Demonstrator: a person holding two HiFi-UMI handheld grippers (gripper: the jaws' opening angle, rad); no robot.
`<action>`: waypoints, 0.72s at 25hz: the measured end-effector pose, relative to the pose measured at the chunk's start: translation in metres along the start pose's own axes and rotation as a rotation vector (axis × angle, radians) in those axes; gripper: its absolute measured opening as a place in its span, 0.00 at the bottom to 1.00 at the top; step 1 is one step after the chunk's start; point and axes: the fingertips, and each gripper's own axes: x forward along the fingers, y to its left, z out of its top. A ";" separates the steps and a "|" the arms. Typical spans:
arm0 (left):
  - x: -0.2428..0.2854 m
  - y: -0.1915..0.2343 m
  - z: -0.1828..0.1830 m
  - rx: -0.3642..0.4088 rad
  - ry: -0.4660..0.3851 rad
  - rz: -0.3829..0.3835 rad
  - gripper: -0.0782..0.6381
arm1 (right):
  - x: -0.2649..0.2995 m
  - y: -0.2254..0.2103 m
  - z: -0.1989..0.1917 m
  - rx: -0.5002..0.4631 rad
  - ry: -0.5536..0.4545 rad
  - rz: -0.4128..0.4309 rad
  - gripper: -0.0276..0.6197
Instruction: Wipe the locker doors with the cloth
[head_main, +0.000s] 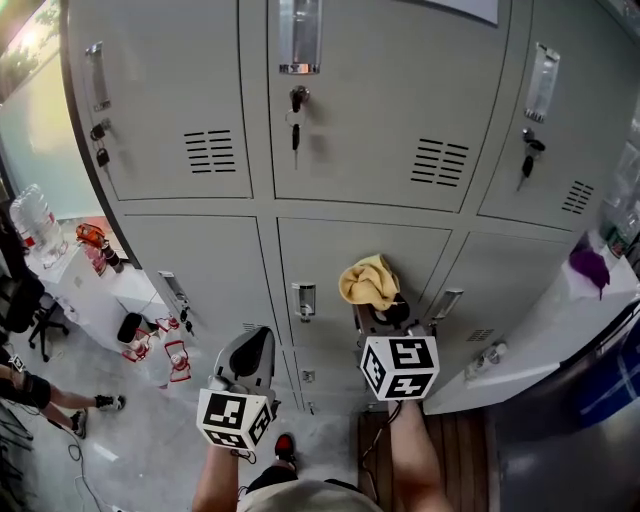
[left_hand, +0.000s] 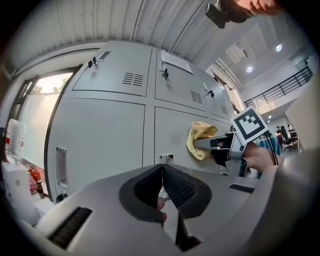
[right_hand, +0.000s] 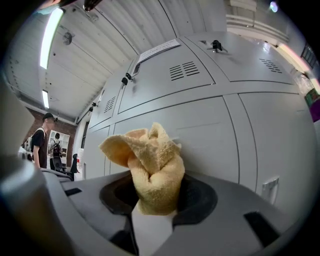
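A bank of grey locker doors (head_main: 380, 120) fills the head view. My right gripper (head_main: 385, 312) is shut on a bunched yellow cloth (head_main: 368, 282), which rests against the middle lower door (head_main: 330, 250). In the right gripper view the cloth (right_hand: 150, 167) bulges up from between the jaws, in front of that door (right_hand: 210, 130). My left gripper (head_main: 252, 352) hangs lower and to the left, jaws shut on nothing, away from the doors. From the left gripper view, its jaws (left_hand: 162, 186) meet; the cloth (left_hand: 201, 139) and right gripper (left_hand: 225, 145) show beyond.
Keys hang from locks on the upper doors (head_main: 296, 118). Handle plates (head_main: 303, 300) stick out on the lower doors. A white table (head_main: 85, 275) with bottles stands left; a white counter (head_main: 560, 320) lies right. A person's legs (head_main: 55, 400) are at far left.
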 end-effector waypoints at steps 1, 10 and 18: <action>0.002 -0.003 0.000 -0.001 0.000 -0.007 0.14 | -0.002 -0.005 -0.001 -0.001 0.003 -0.009 0.32; 0.016 -0.022 -0.002 -0.007 -0.004 -0.061 0.14 | -0.015 -0.038 -0.007 -0.007 0.019 -0.081 0.32; 0.030 -0.037 -0.004 -0.005 -0.006 -0.105 0.14 | -0.029 -0.070 -0.012 -0.003 0.027 -0.154 0.32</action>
